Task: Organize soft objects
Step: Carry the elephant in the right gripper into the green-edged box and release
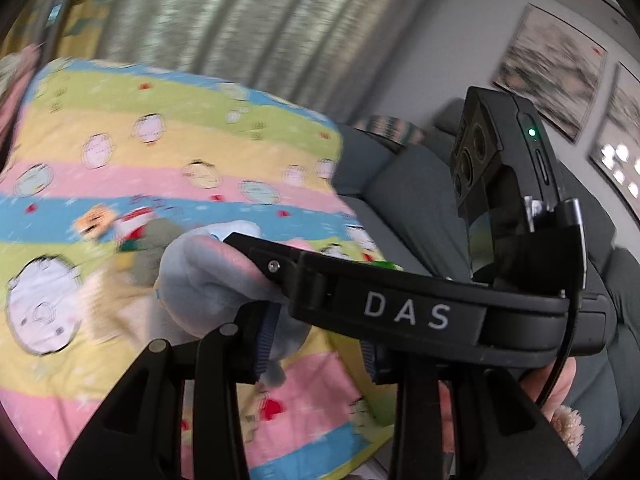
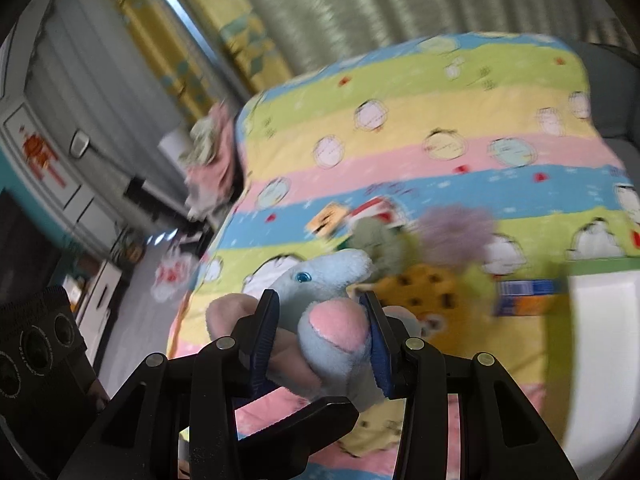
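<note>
Nearest, the right gripper (image 2: 320, 336) clamps a pale blue plush toy (image 2: 328, 300) around its body; the left gripper (image 1: 316, 344) pinches the toy's lower part. The toy hangs above the striped quilt (image 2: 420, 128), near its front edge, long axis running away, head pointing toward the loose toys (image 2: 420, 256) mid-quilt. Judged step: carrying; next, set it down tidily.

The soft plush toy (image 2: 332, 308) was pale blue with a pink ear patch and a bright blue eye. The quilted bed cover (image 2: 420, 128) ran in pink, yellow, green and blue stripes dotted with round cartoon faces. The padded sofa (image 1: 404, 188) was dark grey. The pleated curtain (image 1: 240, 20) was grey-green.
</note>
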### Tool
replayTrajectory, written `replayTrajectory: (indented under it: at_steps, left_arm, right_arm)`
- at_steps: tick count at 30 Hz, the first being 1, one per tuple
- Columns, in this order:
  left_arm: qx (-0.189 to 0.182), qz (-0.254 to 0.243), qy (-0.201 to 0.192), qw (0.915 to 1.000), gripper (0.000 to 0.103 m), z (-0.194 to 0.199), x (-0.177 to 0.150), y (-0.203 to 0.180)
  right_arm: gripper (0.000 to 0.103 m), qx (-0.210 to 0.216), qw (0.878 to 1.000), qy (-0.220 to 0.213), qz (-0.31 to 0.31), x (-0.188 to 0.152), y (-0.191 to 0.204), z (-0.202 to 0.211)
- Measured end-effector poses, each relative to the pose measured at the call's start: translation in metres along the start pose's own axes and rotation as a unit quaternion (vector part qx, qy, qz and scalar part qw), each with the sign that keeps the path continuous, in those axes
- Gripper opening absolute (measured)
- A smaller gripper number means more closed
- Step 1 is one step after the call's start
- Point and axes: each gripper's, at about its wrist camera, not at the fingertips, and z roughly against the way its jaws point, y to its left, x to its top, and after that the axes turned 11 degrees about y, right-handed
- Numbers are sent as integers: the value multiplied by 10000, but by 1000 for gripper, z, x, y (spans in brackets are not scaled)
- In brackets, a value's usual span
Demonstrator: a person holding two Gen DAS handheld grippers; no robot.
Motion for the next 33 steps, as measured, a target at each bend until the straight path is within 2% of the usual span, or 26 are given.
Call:
replayTrajectory:
  at_steps: [8,16,19,27,33]
  left_arm:
    - [-618,-796,471,9938,33,-55,12,-73]
    - [-1317,-1252,1207,9759,33,-127,1,-115]
    - [-1417,-1329,1488,9696,33,-149,-8,-126]
    - [-1555,-1216,2104,9575,33,-191,-27,-122]
    - [-1393,-1135,2268,9572,38,-201,-35,-115]
  right_arm:
    - [45,-415,9934,-721,-785,-28,-72,73]
    - [45,-806,9756,-1057,-1749,-73,-155,108]
    - [45,-908,9679,-1066,-2089,-89,-180,108]
    - [45,-948,9516,-898,-2782,-123,-229,89]
    - [45,-1264,9413,-706,-3050,-131,-241,71]
